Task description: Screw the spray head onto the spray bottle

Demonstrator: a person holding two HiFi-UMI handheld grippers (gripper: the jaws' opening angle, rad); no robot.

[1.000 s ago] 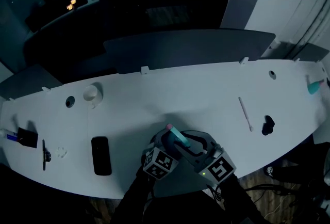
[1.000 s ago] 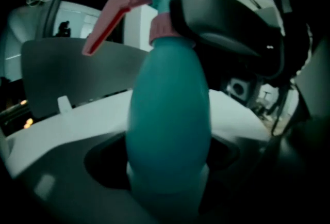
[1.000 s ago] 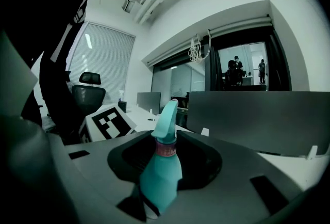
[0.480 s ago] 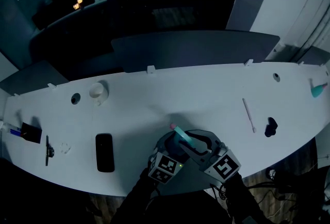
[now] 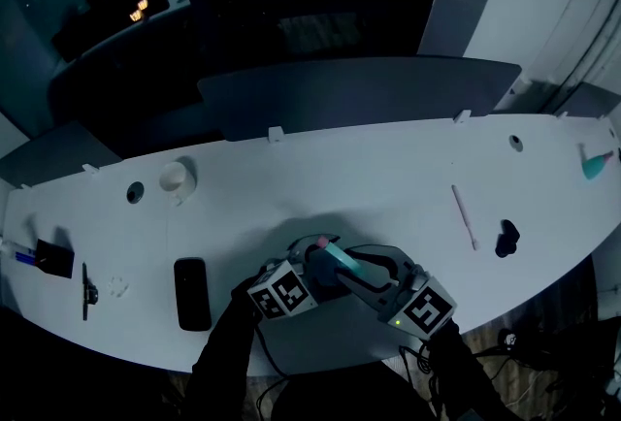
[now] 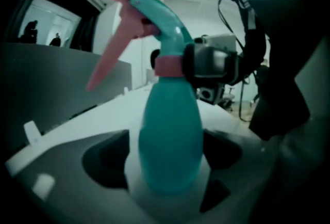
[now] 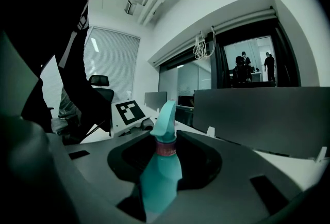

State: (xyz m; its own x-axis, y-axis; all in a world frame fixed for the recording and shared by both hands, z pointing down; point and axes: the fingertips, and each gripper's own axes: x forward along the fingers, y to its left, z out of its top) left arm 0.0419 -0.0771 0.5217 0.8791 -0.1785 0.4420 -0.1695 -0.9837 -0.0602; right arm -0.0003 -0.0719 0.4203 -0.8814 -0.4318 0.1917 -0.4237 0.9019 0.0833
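Teal plastic fills my near view: the spray bottle [image 6: 170, 135] is up off the desk [image 5: 388, 177], close to its near edge, held between both tongs. My left tongs [image 6: 170, 166] pinch the fat low part of the bottle. My right tongs [image 7: 166, 149] are closed at the neck, by the pink collar [image 6: 167, 65] of the spray head [image 6: 160, 16]. The head sits on the neck. I cannot tell if it is turned tight.

I think the bottle is light. I cannot see if there is water in it. Its skin looks smooth and round, so it may slip or spin in the tongs. The wall is likely thin and would squash if I squeeze hard. The fat part is the best place to hold it, firm but gentle. The head should be turned by the collar. The pink trigger [image 6: 111, 47] is thin and it moves, so I would not grab that.

Further out on the desk lie a flat black thing [image 5: 191, 293], a small white cup [image 5: 173, 177], a thin stick [image 5: 463, 215] and a little black lump [image 5: 504, 238]. All are well apart from the bottle. Behind the desk stands a dark panel [image 5: 359, 94].
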